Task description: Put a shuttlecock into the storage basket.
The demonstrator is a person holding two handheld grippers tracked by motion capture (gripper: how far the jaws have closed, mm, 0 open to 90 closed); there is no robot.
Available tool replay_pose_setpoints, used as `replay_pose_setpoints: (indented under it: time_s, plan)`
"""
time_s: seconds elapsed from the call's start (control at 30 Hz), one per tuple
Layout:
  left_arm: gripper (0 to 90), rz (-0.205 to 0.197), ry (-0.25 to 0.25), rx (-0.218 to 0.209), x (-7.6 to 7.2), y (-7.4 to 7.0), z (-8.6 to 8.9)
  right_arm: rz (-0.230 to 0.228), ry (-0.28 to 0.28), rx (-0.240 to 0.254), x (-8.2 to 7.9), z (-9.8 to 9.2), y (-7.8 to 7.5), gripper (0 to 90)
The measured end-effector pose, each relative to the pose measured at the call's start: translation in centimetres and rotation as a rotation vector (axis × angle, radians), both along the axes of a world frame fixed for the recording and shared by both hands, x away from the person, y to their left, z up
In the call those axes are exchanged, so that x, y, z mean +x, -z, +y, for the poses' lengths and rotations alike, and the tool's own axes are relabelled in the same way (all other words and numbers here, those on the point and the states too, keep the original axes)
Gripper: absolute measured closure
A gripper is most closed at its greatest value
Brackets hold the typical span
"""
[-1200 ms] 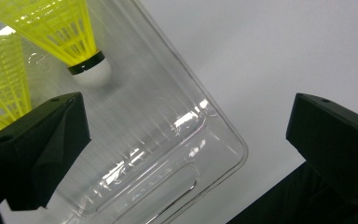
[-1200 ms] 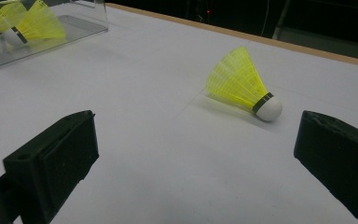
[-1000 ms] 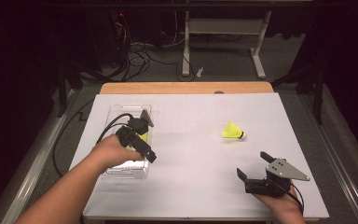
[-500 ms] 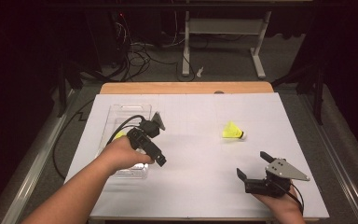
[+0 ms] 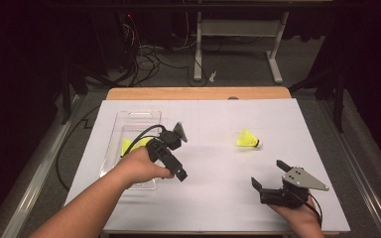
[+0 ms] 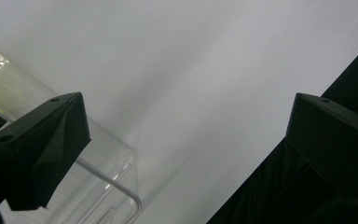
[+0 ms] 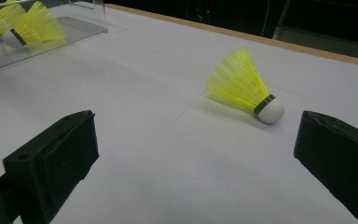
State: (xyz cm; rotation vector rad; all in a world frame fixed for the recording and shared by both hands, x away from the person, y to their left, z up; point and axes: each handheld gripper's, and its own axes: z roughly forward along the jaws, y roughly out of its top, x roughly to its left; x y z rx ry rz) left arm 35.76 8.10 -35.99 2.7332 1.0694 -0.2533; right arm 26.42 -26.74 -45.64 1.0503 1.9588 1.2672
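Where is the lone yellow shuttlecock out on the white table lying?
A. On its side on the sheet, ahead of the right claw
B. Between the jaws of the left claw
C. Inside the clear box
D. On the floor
A: the shuttlecock lies on its side on the sheet, untouched, ahead of the open right claw.

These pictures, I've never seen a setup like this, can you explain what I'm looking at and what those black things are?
A person at a table holds a hand-operated gripper in each hand. The high view looks down from above: the left gripper is beside a clear plastic tray holding yellow shuttlecocks, and the right gripper rests near the table's front edge. Each of the other two pictures comes from a camera on a gripper, looking past its black fingers. One shuttlecock lies on the white table. Both grippers are open and hold nothing.
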Motion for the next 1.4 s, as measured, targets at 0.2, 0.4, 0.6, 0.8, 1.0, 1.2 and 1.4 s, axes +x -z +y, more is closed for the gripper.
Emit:
replay_pose_setpoints:
  time_s: [0.2, 0.4, 0.6, 0.8, 1.0, 1.2, 1.4]
  plan:
    - [0.6, -0.005, 0.015, 0.001, -0.3, 0.3, -0.6, 0.0, 0.002, 0.004, 0.2, -0.1, 0.0, 0.4]
    - [0.6, -0.001, 0.03, 0.004, -0.5, 0.4, -1.1, 0.013, 0.019, 0.003, 0.4, -0.3, 0.1, 0.3]
    - [0.6, -0.001, 0.042, 0.003, -0.3, 0.3, -1.5, 0.008, 0.037, -0.013, 0.8, -0.4, -0.3, 0.4]
    - [0.6, -0.012, 0.047, -0.001, -0.5, 0.2, -1.6, 0.005, 0.057, -0.034, 1.1, -0.1, -1.5, 0.4]
    - [0.6, -0.008, 0.046, -0.006, -0.5, -0.1, -1.5, 0.034, 0.083, -0.042, 2.0, -0.1, -2.4, 1.5]
    - [0.6, -0.011, 0.044, -0.003, -0.4, 0.0, -1.4, 0.07, 0.099, -0.053, 3.6, -0.3, -2.8, 1.6]
    - [0.6, -0.011, 0.037, -0.006, -0.4, 0.0, -1.4, 0.111, 0.084, -0.04, 5.3, -1.0, -2.5, 1.0]
